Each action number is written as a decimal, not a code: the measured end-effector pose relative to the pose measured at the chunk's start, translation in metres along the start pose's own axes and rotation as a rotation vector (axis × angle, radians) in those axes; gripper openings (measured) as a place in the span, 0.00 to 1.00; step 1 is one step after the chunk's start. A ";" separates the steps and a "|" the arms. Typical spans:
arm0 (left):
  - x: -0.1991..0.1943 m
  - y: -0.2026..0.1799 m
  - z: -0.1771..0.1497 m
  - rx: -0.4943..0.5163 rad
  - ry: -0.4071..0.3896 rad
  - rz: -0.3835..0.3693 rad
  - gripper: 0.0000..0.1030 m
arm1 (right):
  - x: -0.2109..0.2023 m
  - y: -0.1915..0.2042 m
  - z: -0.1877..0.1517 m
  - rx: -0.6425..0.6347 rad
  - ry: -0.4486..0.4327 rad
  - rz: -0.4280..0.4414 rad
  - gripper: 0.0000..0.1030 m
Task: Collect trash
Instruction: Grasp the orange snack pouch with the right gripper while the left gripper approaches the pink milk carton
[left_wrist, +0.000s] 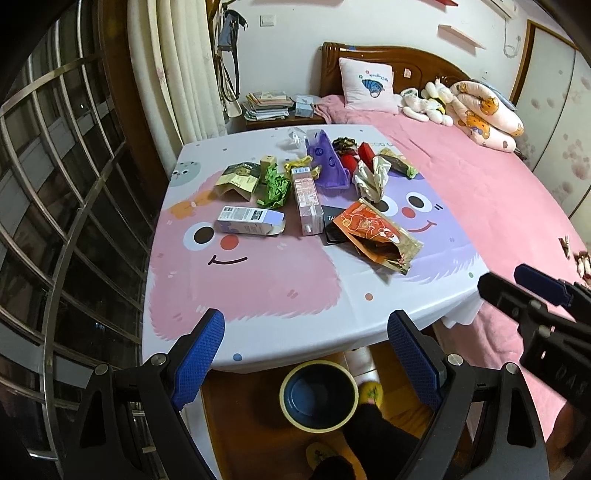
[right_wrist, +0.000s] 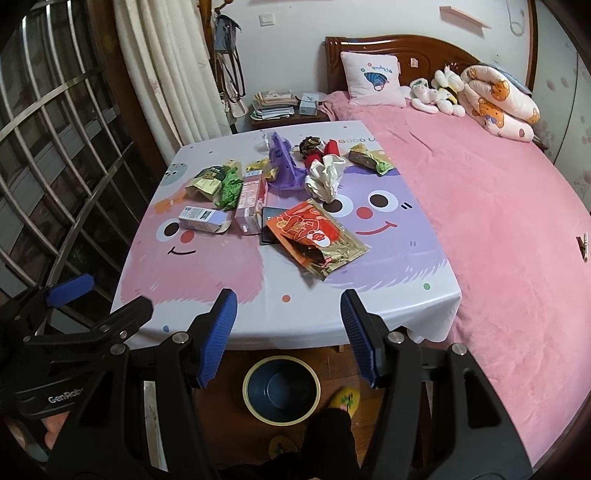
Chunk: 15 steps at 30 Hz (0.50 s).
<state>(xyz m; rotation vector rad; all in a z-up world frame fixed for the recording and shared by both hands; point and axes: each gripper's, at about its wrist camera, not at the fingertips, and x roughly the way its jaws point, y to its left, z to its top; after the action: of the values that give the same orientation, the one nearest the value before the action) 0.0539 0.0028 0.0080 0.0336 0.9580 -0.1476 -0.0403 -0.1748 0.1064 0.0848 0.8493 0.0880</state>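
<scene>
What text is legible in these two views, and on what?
"GenRob", cut off at the frame edge: left gripper body, seen in the right wrist view.
"GOOD L", cut off: tablecloth.
"TA", rest covered: dark card under the orange snack bag.
Pink carton, white box, pillow: print too small to read.

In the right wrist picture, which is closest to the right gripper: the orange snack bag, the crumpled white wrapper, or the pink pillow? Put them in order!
From the right gripper:
1. Orange snack bag, mid-table, just ahead of the fingers.
2. Crumpled white wrapper, farther back on the table.
3. Pink pillow, far off on the bed against the headboard.
</scene>
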 end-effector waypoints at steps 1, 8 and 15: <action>0.005 0.000 0.003 0.000 0.008 0.004 0.89 | 0.006 -0.004 0.003 0.004 0.003 0.003 0.63; 0.042 0.000 0.030 -0.021 0.038 0.032 0.89 | 0.075 -0.031 0.028 -0.049 0.048 0.006 0.70; 0.105 0.004 0.074 -0.057 0.077 0.056 0.89 | 0.162 -0.047 0.053 -0.165 0.107 0.027 0.76</action>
<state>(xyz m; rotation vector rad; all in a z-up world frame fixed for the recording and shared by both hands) 0.1738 -0.0117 -0.0356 0.0137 1.0371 -0.0680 0.1080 -0.2053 0.0155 -0.0642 0.9443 0.1890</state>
